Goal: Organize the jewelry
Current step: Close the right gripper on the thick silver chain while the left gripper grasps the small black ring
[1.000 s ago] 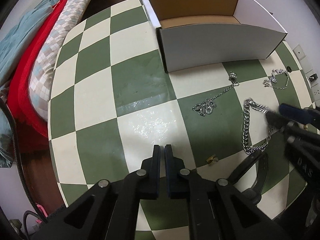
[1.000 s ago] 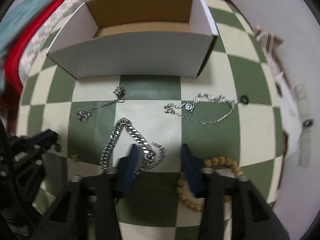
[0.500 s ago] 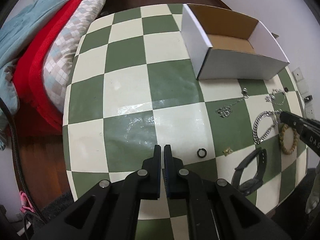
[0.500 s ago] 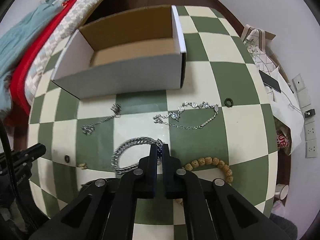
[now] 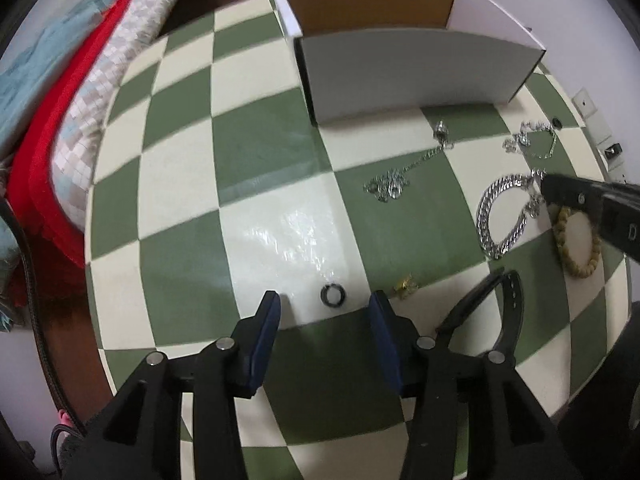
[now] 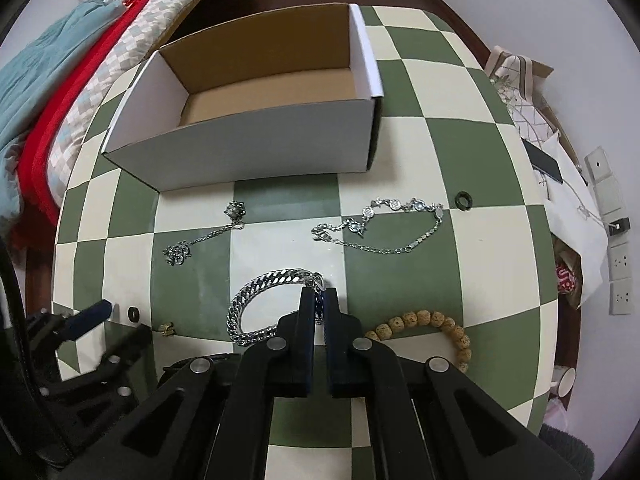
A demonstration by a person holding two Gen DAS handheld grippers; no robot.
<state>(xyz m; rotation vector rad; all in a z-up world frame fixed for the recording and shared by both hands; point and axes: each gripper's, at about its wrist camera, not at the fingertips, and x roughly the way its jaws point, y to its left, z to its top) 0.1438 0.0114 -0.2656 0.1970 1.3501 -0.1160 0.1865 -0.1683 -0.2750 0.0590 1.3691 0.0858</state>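
Observation:
My left gripper (image 5: 325, 307) is open low over the table, its fingers either side of a small black ring (image 5: 333, 294). My right gripper (image 6: 319, 303) is shut on the thick silver chain bracelet (image 6: 256, 292), which also shows in the left wrist view (image 5: 494, 216). An open white cardboard box (image 6: 256, 148) stands at the back. A thin chain with a pendant (image 6: 208, 236), a silver link bracelet (image 6: 380, 228), a wooden bead bracelet (image 6: 436, 324), a small gold piece (image 6: 166, 329) and a black watch (image 5: 506, 316) lie on the checked table.
Another black ring (image 6: 464, 200) lies at the right of the checked table (image 6: 460, 148). A bed with red and blue covers (image 6: 60, 80) runs along the left. Bags and wall sockets (image 6: 618, 240) are at the right, beyond the table edge.
My left gripper has opened and come down around the black ring. My right gripper closed on the thick silver bracelet a second ago and still holds it.

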